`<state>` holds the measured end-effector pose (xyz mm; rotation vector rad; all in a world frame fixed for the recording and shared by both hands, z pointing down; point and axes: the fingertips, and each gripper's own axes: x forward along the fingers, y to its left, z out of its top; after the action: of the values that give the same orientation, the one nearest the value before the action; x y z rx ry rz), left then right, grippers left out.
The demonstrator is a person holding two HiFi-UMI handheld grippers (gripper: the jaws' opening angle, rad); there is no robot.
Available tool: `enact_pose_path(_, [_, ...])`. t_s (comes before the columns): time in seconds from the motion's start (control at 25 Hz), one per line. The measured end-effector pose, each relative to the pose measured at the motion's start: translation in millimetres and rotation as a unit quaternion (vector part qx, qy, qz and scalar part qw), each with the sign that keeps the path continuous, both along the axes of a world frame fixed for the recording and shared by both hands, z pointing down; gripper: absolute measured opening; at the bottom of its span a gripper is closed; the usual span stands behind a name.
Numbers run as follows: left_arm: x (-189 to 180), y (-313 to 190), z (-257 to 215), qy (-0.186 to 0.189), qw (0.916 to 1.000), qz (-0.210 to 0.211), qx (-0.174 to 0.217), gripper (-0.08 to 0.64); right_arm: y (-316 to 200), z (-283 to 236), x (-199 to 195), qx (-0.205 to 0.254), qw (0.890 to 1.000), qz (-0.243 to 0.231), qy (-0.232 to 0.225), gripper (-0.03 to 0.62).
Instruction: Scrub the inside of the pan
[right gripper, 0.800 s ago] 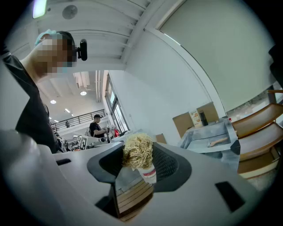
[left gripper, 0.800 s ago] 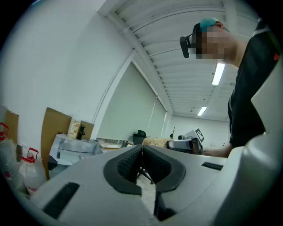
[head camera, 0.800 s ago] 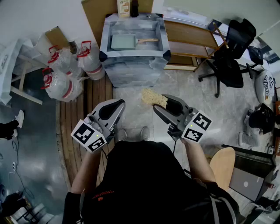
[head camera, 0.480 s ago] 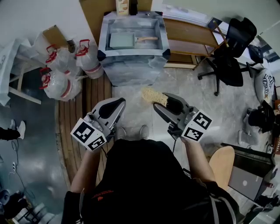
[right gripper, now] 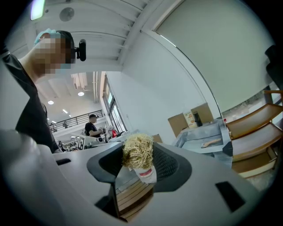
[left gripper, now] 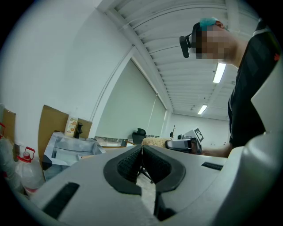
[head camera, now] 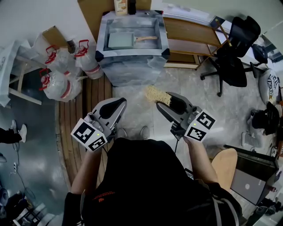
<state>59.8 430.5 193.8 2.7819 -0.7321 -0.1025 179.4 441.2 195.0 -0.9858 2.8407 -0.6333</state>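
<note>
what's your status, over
Right hand-held gripper shut on scrubber. Left hand-held gripper shut, empty. Pan in tub ahead, not yet reached. Nothing seen in the way.

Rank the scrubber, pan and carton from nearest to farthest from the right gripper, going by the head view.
1. Scrubber, held in the right gripper's jaws.
2. Pan, in the tub ahead.
3. Carton, behind the tub.

1 pan (head camera: 123, 40); 1 scrubber (head camera: 156, 94); 2 tools: left tool (head camera: 120, 103), right tool (head camera: 168, 102); 3 clear bags (head camera: 56, 84); 1 office chair (head camera: 235, 56); 1 tub (head camera: 132, 54).
</note>
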Motion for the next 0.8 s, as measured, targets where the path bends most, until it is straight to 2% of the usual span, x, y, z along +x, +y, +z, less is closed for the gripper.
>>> enact_pose_path(0.52, [47, 16, 0, -0.012, 0.9997, -0.023, 0.004, 0.023, 8, 5, 51, 0.001, 1.000, -0.027, -0.003, 0.190])
enact_pose_path(0.8, [55, 9, 2, -0.019, 0.9993, -0.032, -0.001, 0.023, -4, 10, 57, -0.011, 0.999, -0.039, -0.007, 0.190])
